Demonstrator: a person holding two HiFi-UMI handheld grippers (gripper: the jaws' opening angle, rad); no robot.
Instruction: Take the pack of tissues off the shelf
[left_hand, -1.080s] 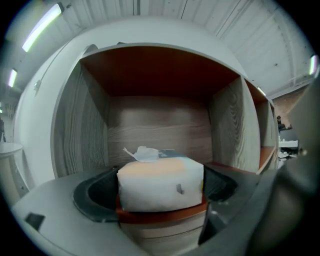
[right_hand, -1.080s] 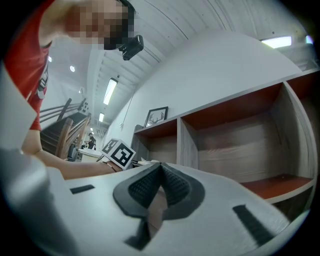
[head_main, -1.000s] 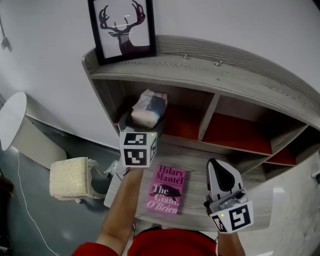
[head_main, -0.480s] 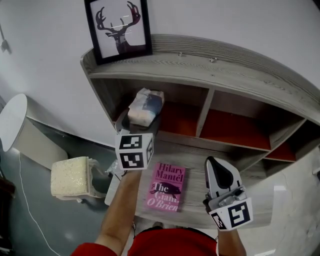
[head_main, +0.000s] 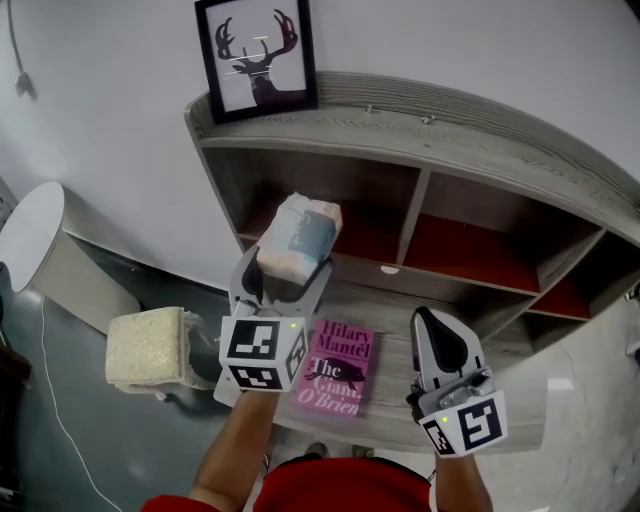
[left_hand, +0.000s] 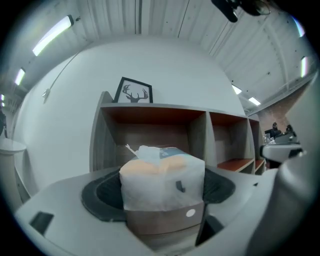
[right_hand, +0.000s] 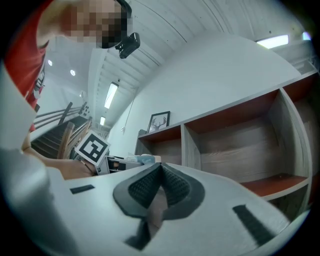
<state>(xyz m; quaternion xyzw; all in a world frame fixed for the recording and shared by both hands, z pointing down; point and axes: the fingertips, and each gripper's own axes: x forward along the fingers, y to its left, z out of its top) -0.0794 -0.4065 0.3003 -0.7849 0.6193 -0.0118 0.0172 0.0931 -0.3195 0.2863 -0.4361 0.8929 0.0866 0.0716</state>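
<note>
The pack of tissues, white wrap with a blue and peach print, hangs in front of the shelf's left compartment, clear of its red floor. My left gripper is shut on it, one pad on each side. In the left gripper view the pack fills the gap between the dark pads, with the shelf behind it. My right gripper is shut and holds nothing, low at the right over the wooden ledge; in its own view the right gripper shows its pads pressed together.
A pink book lies on the lower ledge between the two grippers. A framed deer picture stands on the shelf top at the left. A cream cushioned stool and a white round table are on the floor at the left.
The left gripper has drawn back toward me and downward, bringing the pack of tissues out of the left compartment. The right gripper has stayed where it was.
</note>
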